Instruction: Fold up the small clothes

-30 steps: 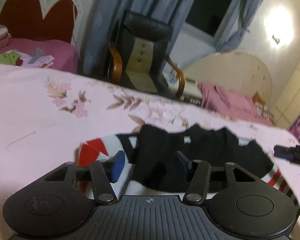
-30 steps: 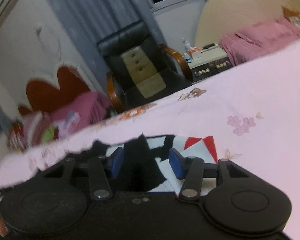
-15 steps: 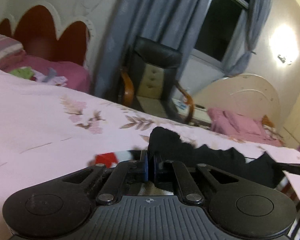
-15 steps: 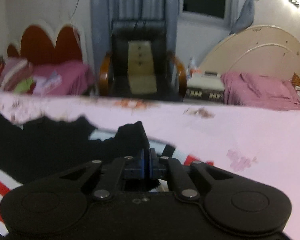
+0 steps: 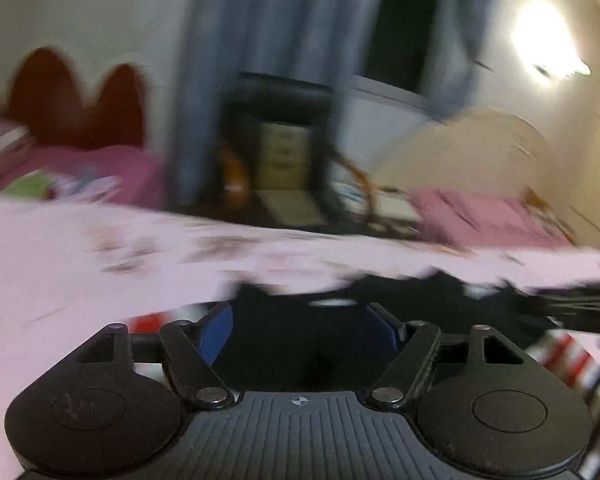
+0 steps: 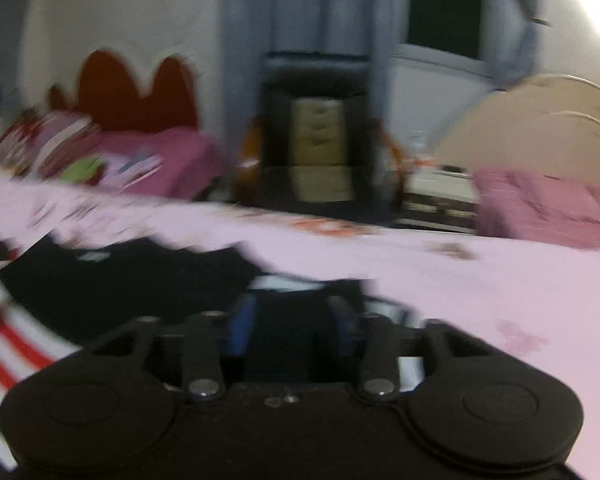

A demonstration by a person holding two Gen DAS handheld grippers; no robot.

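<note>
A small black garment [image 5: 380,300] with red and white striped edges lies spread on the pink flowered bed sheet [image 5: 60,272]. The left gripper [image 5: 300,330] hovers over its near edge; its jaws have just been opening and now stand wide, released, with black cloth lying below them. The right gripper [image 6: 290,326] is also over the garment, its jaws just opened, pressing nothing.

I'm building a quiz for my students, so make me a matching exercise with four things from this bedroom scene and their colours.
Things:
1. bedsheet
2. curtain
3. scalloped headboard
4. folded-over cloth of the garment

Colours:
A. black
B. dark red
C. pale pink with flowers
D. grey-blue

Pairs: 1-C, 2-D, 3-B, 4-A
</note>
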